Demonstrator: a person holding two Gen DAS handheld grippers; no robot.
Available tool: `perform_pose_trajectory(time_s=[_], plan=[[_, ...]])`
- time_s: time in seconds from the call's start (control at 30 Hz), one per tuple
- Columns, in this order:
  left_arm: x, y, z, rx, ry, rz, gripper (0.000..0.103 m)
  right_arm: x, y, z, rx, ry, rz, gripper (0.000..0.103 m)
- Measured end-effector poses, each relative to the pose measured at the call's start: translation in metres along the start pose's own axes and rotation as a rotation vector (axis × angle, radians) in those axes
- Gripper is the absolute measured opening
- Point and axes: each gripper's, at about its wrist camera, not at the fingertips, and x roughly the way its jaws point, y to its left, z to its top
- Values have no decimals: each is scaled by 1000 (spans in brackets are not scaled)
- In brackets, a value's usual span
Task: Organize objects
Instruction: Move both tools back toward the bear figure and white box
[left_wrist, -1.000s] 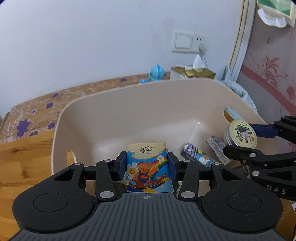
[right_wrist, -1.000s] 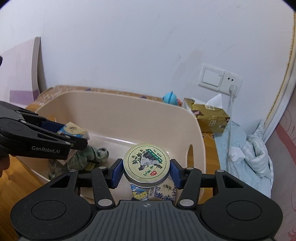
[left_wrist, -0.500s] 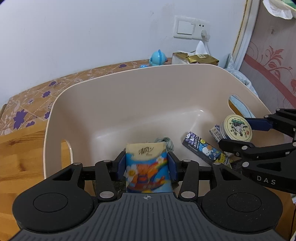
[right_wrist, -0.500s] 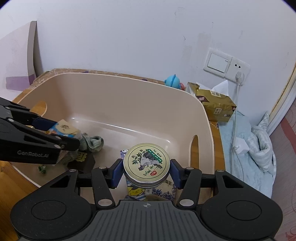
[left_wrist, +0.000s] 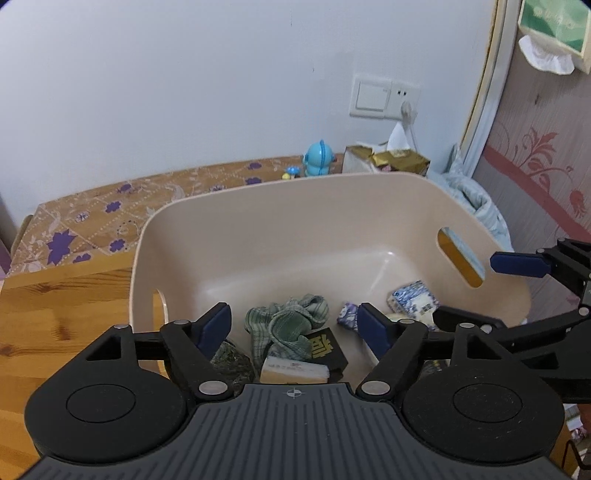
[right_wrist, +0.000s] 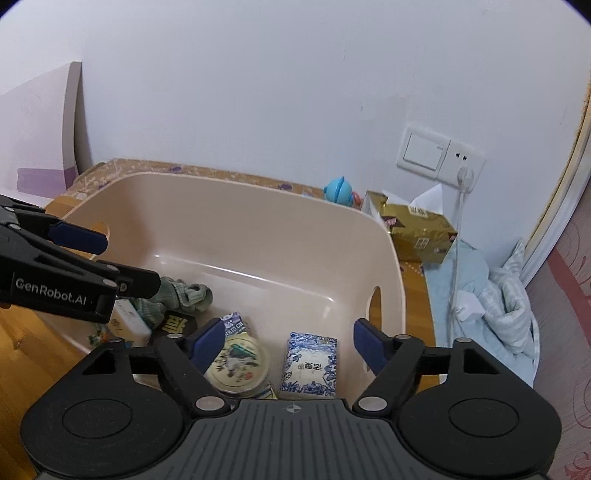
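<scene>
Both my grippers hang over the beige tub (left_wrist: 229, 236), jaws spread wide and holding nothing; my left gripper (left_wrist: 294, 326) sits above the green cloth (left_wrist: 291, 325) and a black box (left_wrist: 327, 349); my right gripper (right_wrist: 289, 341) is above the round tin (right_wrist: 236, 363), lying on the tub floor just beside the blue-and-white packet (right_wrist: 310, 365); a gold tissue box (right_wrist: 417, 229) stands behind the tub.
</scene>
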Motion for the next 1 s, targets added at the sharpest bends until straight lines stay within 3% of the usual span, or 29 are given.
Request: perform_pose_trajectory(time_s=[0.07,0.3,0.67,1.0], plan=[[-8,-2,-1,-2,-16,-2,83,-7,0,-2,3,-9,-1,91],[-38,-7,-11,-21,-69,2,85,-37,-4,-14,7,-42,-19,103],[-75,-16,-35,-13,-113,15,86,-61,-13,-42,18,-40,-34,103],[-88,-24,-61,-8,-98,9,86,-63,-7,-69,24,-8,-13,103]])
